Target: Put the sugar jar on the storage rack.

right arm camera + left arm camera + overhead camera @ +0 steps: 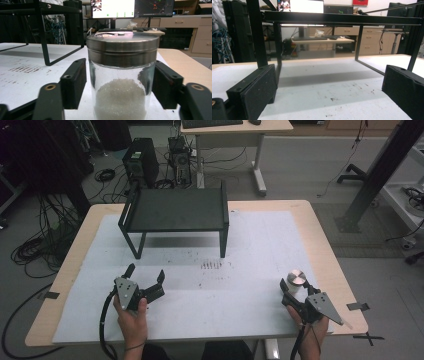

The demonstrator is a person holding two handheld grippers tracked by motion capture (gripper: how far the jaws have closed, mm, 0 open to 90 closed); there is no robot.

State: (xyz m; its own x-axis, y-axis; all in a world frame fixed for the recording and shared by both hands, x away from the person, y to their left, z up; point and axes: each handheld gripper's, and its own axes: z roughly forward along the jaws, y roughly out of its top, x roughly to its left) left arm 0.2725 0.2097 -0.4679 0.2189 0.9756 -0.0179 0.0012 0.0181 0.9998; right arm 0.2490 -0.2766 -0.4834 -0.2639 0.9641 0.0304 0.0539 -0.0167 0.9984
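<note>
The right gripper (pixel 292 292) sits at about 4 o'clock on the table (pixel 320 245), near the front edge. Its jaws stand on both sides of a glass jar (pixel 296 283), and in the right gripper view the pads (pixel 75 82) lie against the glass wall of the jar (pixel 122 82) or just beside it; from the pictures I cannot tell if they really press. The jar stands upright on the white mat (pixel 250 305), has a metal lid (pixel 122 43) and is about half full of white grains (pixel 120 100).

The left gripper (pixel 146 275) rests at about 8 o'clock, its jaws spread wide with nothing between them (only the bare mat (pixel 324 95) lies there).

Farther, at about 12 o'clock, a black metal rack (pixel 175 210) stands on the mat, well apart from both grippers. Between the rack and the jar the mat carries some small dark marks (pixel 211 266), and nothing stands on this stretch.

Behind the table are a desk (pixel 235 130), a computer tower (pixel 141 162) and cables on the floor (pixel 40 245).
</note>
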